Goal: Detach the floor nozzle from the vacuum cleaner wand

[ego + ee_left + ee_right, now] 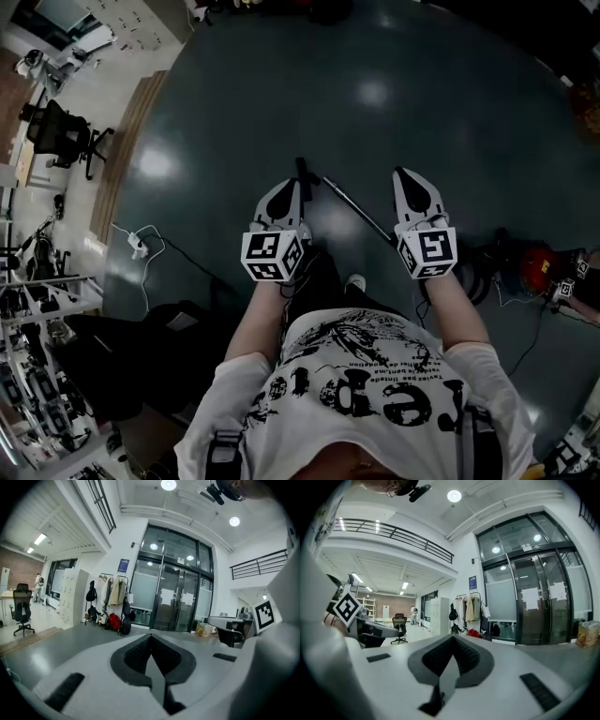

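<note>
Lying below, between closed, empty left gripper (286, 190) and closed, empty right gripper (411, 180): vacuum wand (357, 209).

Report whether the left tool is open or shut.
Shut: on the left tool the pads meet along one line, nothing between them.

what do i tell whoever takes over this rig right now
Left tool: shut, empty, held about level, well above the floor.
Right tool: shut, empty, held the same way.
Things: a thin rod, probably the wand, lies on the dark floor below, between the two tools. A red object with cables sits at the person's right, possibly the vacuum body. The floor nozzle cannot be picked out.
Done: unclear; nothing is in hand.
Left: go down to the rod, find the nozzle joint, and check whether it is already apart.
</note>
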`<state>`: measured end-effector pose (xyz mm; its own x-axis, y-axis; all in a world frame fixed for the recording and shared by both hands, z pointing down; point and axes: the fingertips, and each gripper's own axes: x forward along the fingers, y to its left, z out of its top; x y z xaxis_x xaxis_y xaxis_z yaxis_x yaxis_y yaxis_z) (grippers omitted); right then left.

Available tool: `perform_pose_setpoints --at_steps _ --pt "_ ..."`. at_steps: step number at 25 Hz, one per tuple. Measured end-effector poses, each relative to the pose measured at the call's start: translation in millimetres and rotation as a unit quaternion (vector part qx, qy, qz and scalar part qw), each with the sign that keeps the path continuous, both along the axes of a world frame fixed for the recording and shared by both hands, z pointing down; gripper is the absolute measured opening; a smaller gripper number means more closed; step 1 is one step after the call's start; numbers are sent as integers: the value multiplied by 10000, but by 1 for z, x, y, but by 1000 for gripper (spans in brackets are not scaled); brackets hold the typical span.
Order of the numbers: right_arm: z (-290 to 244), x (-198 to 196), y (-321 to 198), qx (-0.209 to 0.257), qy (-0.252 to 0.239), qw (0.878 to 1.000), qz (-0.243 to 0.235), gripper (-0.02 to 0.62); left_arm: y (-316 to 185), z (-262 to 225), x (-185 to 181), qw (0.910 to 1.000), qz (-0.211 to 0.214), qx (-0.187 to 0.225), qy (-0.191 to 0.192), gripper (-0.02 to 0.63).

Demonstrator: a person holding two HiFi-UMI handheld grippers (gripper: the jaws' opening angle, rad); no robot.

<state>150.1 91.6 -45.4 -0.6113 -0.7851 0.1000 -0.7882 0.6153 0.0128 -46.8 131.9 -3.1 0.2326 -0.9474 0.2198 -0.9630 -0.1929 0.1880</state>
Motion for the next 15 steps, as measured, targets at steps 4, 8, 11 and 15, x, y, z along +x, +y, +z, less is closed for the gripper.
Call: perform_pose_setpoints --at_steps 4,8,11,15 --pt "6 14 22 -42 -65 10000 50 2 21 -3 8 9999 -121 6 26 3" --pt "11 24 33 -36 95 9999 49 2 30 -1 20 9999 -127 -31 87 3" --pt "9 27 34 -19 176 9998 1 2 35 -5 23 9998 -174 -36 119 3" --pt "9 25 38 -46 115 9999 -48 2 43 -3 19 9993 -295 -85 193 3"
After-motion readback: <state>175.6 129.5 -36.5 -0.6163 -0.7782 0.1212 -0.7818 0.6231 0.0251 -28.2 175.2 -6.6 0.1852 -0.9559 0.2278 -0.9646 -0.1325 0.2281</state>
